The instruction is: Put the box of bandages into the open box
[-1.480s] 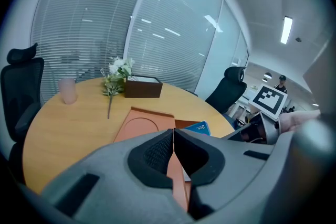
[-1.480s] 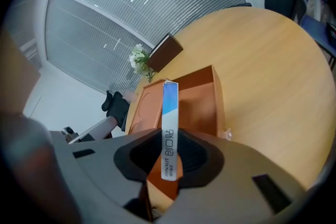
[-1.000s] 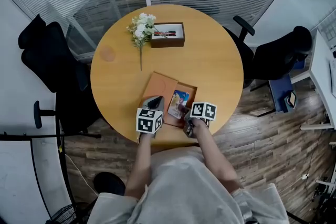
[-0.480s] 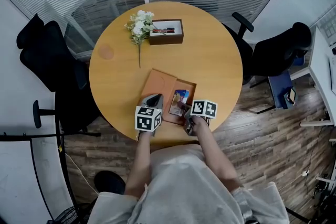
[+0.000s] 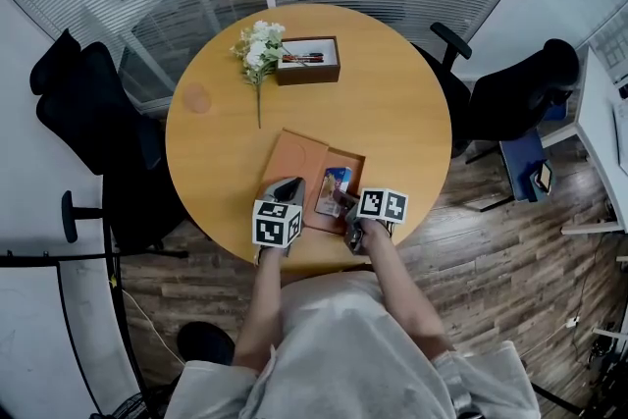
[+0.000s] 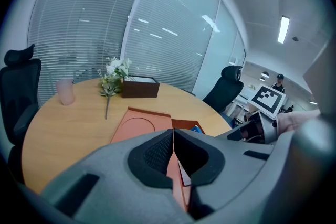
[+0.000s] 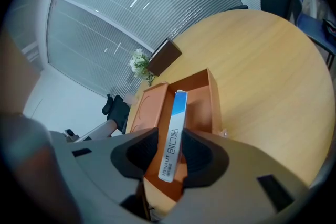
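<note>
An orange open box (image 5: pixel 351 166) lies near the table's front edge, its lid (image 5: pixel 294 160) folded out to the left. The blue and white bandage box (image 7: pixel 176 118) stands on edge inside the tray (image 7: pixel 202 99). My right gripper (image 7: pixel 171 135) has just been opening and is now open. The bandage box is between its pads, which stand close on either side. My left gripper (image 6: pixel 172 131) is shut on the orange box's edge, where lid (image 6: pixel 137 129) and tray meet. In the head view the left gripper (image 5: pixel 287 187) and the right gripper (image 5: pixel 347 211) flank the bandage box (image 5: pixel 335 188).
At the table's far side are a dark brown box (image 5: pixel 308 61) with pens and a white flower sprig (image 5: pixel 257 46). A pale cup (image 6: pixel 65 92) stands at the left. Black chairs (image 5: pixel 83 103) (image 5: pixel 520 93) flank the round table (image 5: pixel 392 103). Its front edge is just below the grippers.
The bandage box has sunk lower into the orange tray. Both grippers have stayed almost where they were.
</note>
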A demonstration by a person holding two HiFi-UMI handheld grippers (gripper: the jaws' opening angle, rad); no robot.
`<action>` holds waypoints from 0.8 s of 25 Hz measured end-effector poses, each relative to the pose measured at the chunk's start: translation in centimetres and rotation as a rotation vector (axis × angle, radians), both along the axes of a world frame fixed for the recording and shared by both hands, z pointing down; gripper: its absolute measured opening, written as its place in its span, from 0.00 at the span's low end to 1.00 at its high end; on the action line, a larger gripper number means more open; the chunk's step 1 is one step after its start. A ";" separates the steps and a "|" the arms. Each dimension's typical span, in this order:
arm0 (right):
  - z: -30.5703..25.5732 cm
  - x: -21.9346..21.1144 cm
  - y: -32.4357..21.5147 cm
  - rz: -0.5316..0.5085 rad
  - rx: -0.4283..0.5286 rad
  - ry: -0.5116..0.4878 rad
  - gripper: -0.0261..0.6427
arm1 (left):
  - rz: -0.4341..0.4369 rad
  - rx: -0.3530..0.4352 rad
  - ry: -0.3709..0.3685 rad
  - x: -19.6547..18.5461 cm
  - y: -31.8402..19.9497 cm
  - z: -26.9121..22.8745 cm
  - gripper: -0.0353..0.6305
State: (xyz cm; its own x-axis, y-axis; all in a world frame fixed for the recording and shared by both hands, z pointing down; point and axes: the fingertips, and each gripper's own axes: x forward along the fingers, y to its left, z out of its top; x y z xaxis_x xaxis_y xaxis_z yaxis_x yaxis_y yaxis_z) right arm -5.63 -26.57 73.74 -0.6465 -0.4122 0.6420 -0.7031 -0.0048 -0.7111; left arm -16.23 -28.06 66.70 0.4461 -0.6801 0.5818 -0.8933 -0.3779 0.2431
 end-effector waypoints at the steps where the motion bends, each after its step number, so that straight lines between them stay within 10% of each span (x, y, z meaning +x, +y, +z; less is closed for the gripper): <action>1: -0.1 0.0 0.0 0.001 0.003 0.001 0.25 | 0.001 0.001 0.000 0.0 0.0 0.0 0.07; 20: -0.9 2.0 -0.3 0.034 0.064 0.026 0.25 | 0.004 0.002 0.001 0.4 0.7 -0.1 0.07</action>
State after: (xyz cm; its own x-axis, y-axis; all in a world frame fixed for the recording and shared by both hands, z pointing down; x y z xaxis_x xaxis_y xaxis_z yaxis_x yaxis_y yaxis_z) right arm -3.68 -26.85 72.87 -0.6148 -0.4746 0.6300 -0.7215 0.0158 -0.6922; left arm -15.80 -27.32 66.59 0.4492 -0.6794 0.5802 -0.8916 -0.3821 0.2429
